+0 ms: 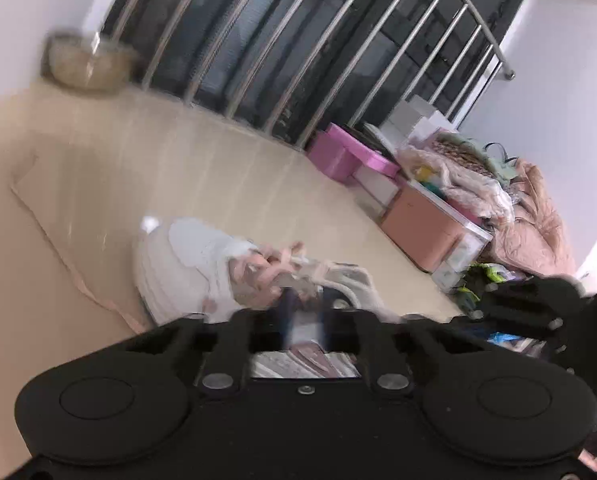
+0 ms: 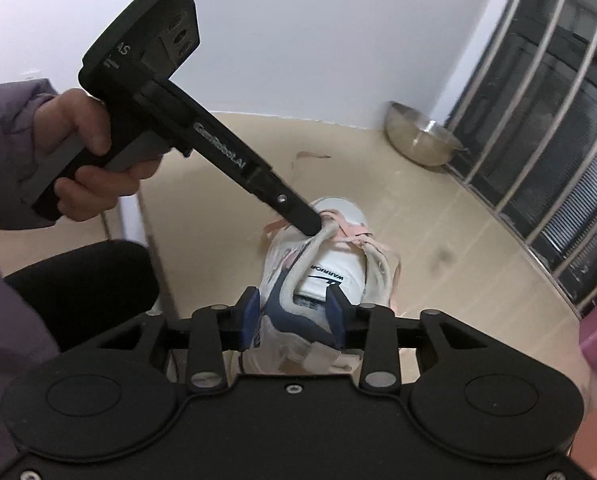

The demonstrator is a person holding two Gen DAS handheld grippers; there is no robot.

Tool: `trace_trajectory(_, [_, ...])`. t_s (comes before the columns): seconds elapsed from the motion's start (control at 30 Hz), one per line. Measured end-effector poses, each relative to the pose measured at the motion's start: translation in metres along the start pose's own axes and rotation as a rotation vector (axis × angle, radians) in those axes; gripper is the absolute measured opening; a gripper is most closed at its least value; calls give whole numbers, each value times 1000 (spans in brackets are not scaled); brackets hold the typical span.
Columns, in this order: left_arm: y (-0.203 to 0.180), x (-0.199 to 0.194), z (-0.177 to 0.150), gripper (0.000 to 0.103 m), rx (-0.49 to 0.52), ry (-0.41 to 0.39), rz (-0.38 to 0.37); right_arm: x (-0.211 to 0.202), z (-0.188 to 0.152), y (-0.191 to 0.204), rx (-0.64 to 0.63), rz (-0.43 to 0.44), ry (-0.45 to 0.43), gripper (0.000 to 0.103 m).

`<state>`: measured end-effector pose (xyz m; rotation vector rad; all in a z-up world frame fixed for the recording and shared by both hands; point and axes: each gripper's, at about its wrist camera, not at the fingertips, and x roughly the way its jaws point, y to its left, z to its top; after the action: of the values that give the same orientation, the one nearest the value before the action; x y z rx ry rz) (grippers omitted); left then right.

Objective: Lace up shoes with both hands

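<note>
A white sneaker [image 2: 330,272] with pink and white laces stands on the beige floor, heel toward the right wrist camera; it shows blurred in the left wrist view [image 1: 178,264]. A hand [image 2: 86,152] holds my left gripper [image 2: 312,227], which reaches down to the laced top and is shut on a white lace [image 2: 304,260] running back toward the collar. The same gripper's fingertips [image 1: 306,306] sit close together over the shoe's opening. My right gripper [image 2: 294,316] hovers behind the heel, open, with the collar and tongue seen between its fingers. It also appears as a dark shape [image 1: 498,300] right of the shoe.
A steel bowl [image 2: 422,140] stands by the wall next to a metal railing [image 2: 538,120]. Pink boxes [image 1: 350,152] and a heap of bags and cloth [image 1: 478,188] crowd the floor right of the shoe. The person's dark-clad knee [image 2: 78,280] is at the left.
</note>
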<state>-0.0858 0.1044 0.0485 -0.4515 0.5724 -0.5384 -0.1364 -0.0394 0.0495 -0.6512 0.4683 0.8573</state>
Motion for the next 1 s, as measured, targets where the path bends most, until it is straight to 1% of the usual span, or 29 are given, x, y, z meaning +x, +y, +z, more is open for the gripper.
trace_trajectory(0.07, [6,-10,-1,1,-43,-42,15,6,1,-1,31,-17,3,36])
trace_trajectory(0.13, [15,-26,-3,1,-118,-107,33,11,1,-8,73,-33,7,35])
trace_trajectory(0.17, [20,-37,-6,1,-153,-136,47,13,2,-11,94,-40,9,35])
trace_trajectory(0.2, [25,-51,-10,1,-175,-159,80,16,2,-15,116,-48,10,35])
trace_trajectory(0.27, [37,-82,-20,1,-181,-180,216,18,1,-14,137,-107,17,36])
trace_trajectory(0.37, [66,-134,-38,1,-233,-211,429,17,-2,-16,205,-174,13,37])
trace_trajectory(0.43, [81,-168,-50,1,-284,-253,519,25,0,-18,220,-219,7,37])
trace_trajectory(0.53, [98,-214,-65,1,-350,-319,633,37,5,-21,250,-258,-7,37])
trace_trajectory(0.57, [98,-220,-67,1,-354,-325,647,40,6,-22,262,-258,-13,37])
trace_trajectory(0.6, [97,-221,-70,1,-351,-314,636,43,7,-24,274,-258,-20,37])
trace_trajectory(0.67, [93,-219,-73,2,-337,-279,600,41,6,-25,298,-258,-30,37])
trace_trajectory(0.77, [86,-210,-80,2,-306,-221,598,43,6,-29,320,-266,-35,37])
trace_trajectory(0.83, [86,-206,-85,2,-308,-177,542,44,6,-30,325,-276,-38,36])
trace_trajectory(0.9, [85,-198,-87,2,-280,-106,500,47,6,-31,342,-299,-38,36])
trace_trajectory(1.0, [81,-183,-87,5,-245,-42,472,57,8,-33,338,-353,-47,38])
